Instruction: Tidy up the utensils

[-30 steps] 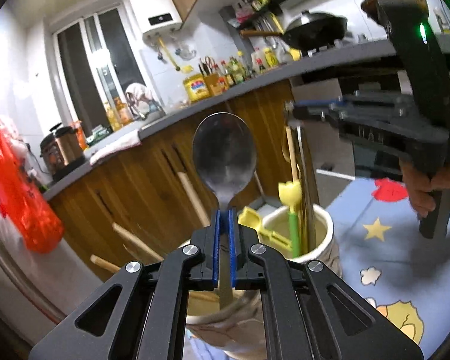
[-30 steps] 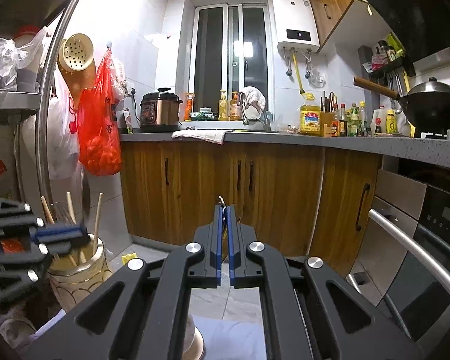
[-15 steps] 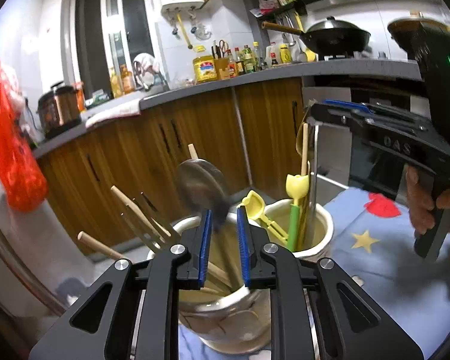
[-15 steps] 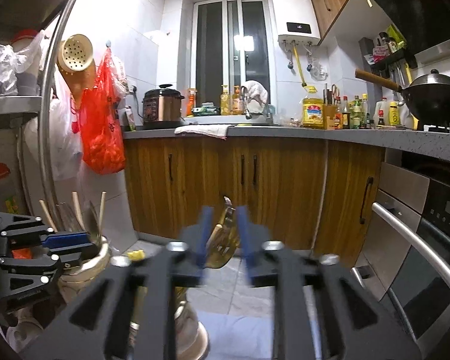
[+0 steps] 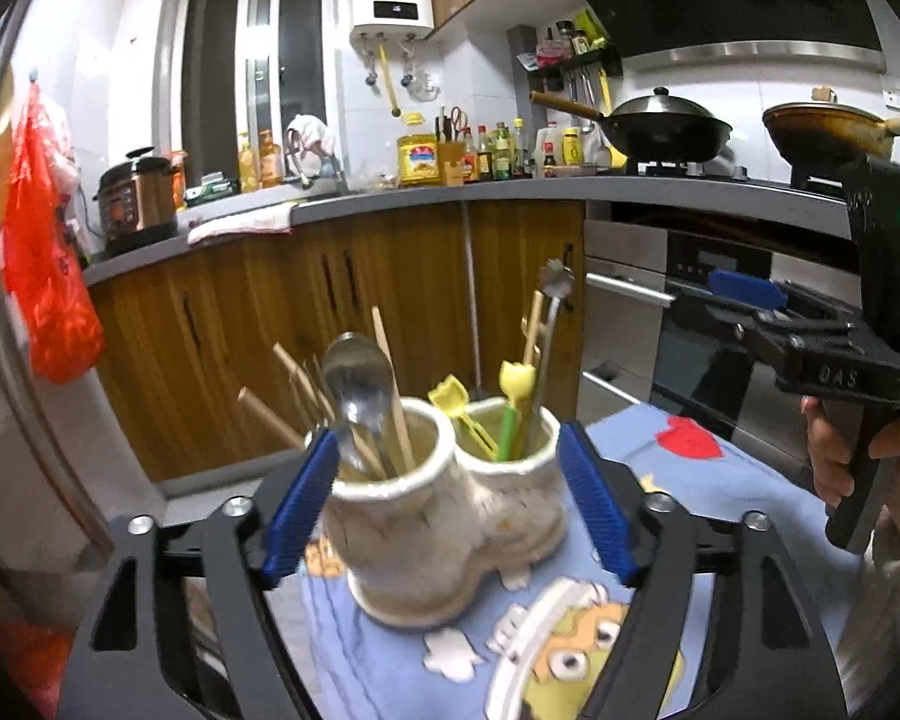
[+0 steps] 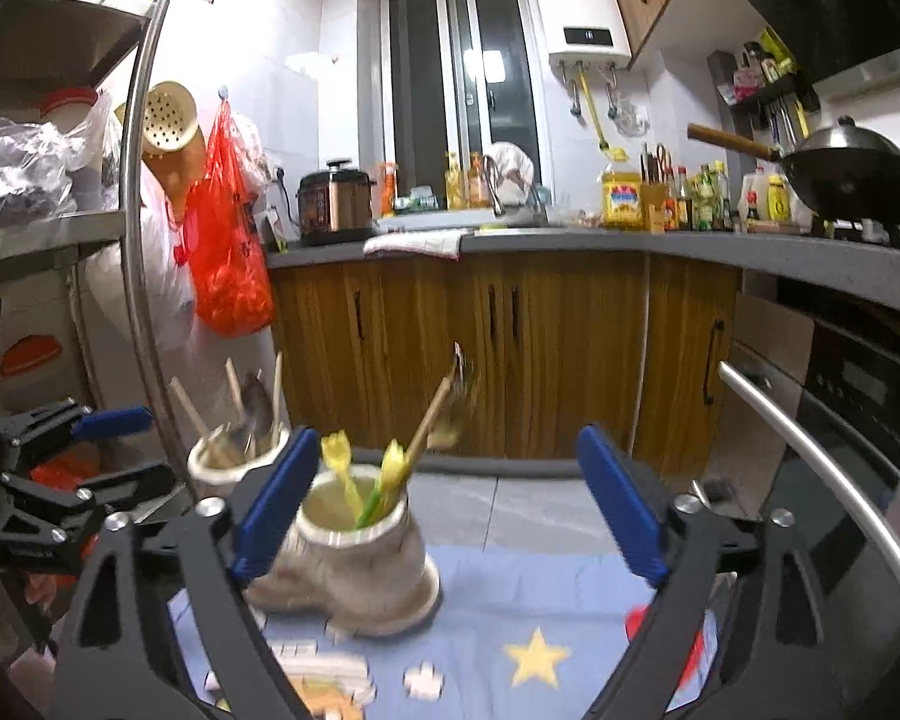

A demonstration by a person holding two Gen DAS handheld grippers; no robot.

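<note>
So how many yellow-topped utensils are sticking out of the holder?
2, both in the right cup of the holder: one leaning left, one upright on a green stem. Others may be hidden inside.

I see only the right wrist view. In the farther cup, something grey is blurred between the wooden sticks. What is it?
Observer: The left wrist view shows it clearly. It is a metal spoon, standing bowl up in the left cup among the chopsticks.
Operator: Does the left gripper hold this spoon?
Observer: No. The left gripper has just been opening its jaws. They stand wide and its pads are clear of the spoon.
Operator: Are the two cups separate pieces?
Observer: No. They are joined side by side as one pale ceramic holder, which stands on a blue cartoon cloth.
</note>
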